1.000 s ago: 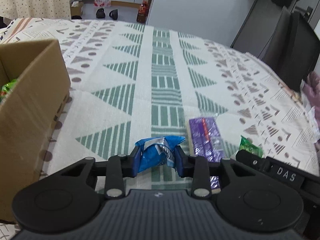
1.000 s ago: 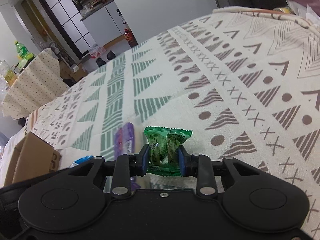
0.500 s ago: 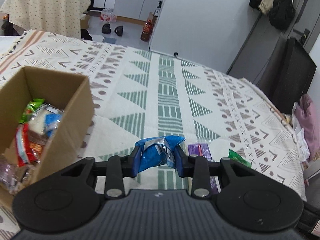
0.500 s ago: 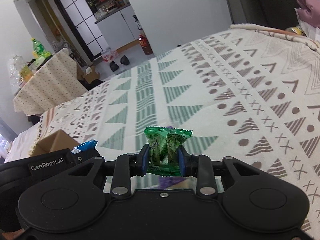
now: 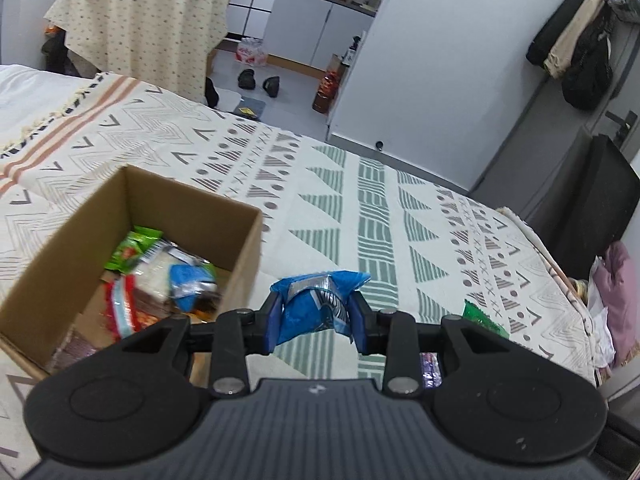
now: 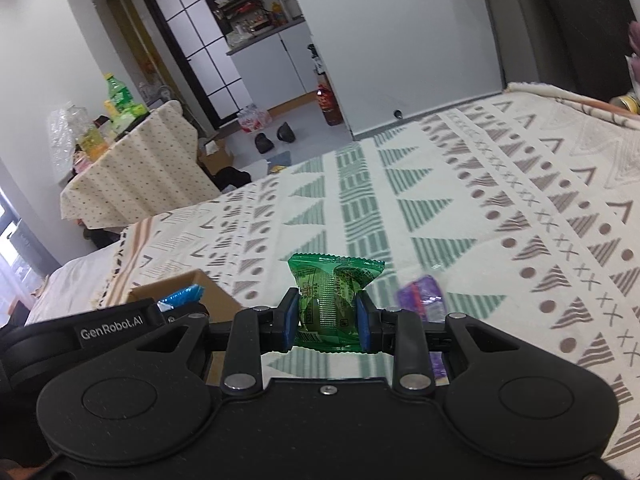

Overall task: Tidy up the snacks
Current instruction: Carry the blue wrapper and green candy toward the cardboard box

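— Two packets are up off the patterned blanket (image 5: 352, 184), one in each of our grippers. Our left gripper (image 5: 316, 316) has its jaws pinched on a blue snack packet (image 5: 316, 300), held just right of the cardboard box (image 5: 192, 204).

— And the box?

— We see it open-topped with several wrapped snacks (image 5: 160, 272) already inside.

— Our right gripper (image 6: 328, 318) is clamped on a green snack packet (image 6: 332, 292), held upright above the blanket. A purple wrapper (image 6: 422, 294) lies on the blanket just right of it, blurred, so we can't read what it is.
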The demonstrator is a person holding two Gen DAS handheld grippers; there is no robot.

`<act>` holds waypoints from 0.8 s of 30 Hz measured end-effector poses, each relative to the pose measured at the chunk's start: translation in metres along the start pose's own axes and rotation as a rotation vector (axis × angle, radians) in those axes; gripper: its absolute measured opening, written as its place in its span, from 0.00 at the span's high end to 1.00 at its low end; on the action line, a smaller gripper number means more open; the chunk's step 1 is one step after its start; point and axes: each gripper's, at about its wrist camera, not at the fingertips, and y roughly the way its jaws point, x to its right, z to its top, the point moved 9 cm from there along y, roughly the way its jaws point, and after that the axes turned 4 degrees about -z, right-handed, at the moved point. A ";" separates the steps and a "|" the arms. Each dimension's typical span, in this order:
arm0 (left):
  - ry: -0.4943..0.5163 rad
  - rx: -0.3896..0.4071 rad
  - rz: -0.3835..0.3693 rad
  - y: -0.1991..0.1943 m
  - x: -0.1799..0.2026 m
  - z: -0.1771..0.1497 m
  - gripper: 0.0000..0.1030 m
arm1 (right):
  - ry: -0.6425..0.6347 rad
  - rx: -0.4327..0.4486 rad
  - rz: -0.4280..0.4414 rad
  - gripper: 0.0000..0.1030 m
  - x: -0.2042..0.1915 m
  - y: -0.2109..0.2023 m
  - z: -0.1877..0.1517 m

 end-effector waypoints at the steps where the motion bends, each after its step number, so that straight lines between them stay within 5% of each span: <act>1: -0.006 0.002 0.004 -0.003 -0.005 0.001 0.67 | -0.006 0.002 0.004 0.72 -0.005 -0.001 0.000; 24: -0.196 0.052 0.071 -0.039 -0.096 0.036 0.66 | -0.112 0.017 0.058 0.72 -0.102 0.006 -0.004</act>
